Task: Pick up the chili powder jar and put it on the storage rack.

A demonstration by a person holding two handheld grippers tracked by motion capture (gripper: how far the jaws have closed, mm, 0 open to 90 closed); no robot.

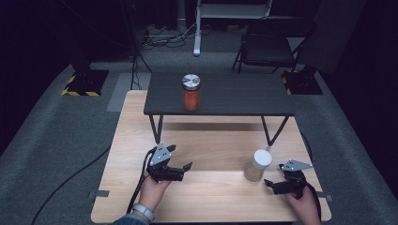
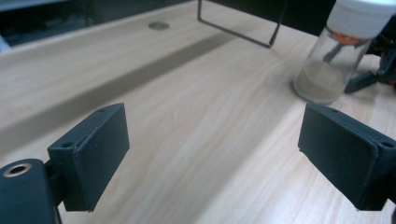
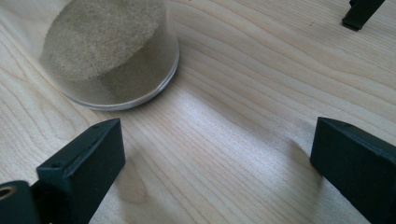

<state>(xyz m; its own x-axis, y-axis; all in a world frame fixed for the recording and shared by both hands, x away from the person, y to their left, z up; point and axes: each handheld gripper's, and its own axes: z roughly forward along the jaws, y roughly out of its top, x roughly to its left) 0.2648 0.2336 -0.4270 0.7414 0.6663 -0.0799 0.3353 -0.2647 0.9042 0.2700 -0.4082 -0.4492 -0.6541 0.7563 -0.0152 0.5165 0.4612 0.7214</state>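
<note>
A: How far along? Wood table (image 1: 206, 192) at six o'clock, dark shelf (image 1: 218, 96) at twelve with the red jar (image 1: 191, 92); white-capped jar (image 1: 257, 165) at four o'clock, untouched.

B: Barely begun; right gripper (image 1: 274, 183) spread just beside it, left gripper (image 1: 180, 165) spread, empty; grasp pending.

Worktop (image 1: 211, 187): a low shelf (image 1: 220, 96) stood across its far half on thin legs. On the shelf, left of centre, one jar (image 1: 191, 92), upright. On the worktop in front of the shelf, toward the right, a second jar (image 1: 257, 165), upright. Left gripper (image 1: 180, 168) lay near the front, left of centre; right gripper (image 1: 272, 183) just beside the second jar, to its right and nearer the front edge. A folding chair (image 1: 270, 44) stood on the floor behind.
</note>
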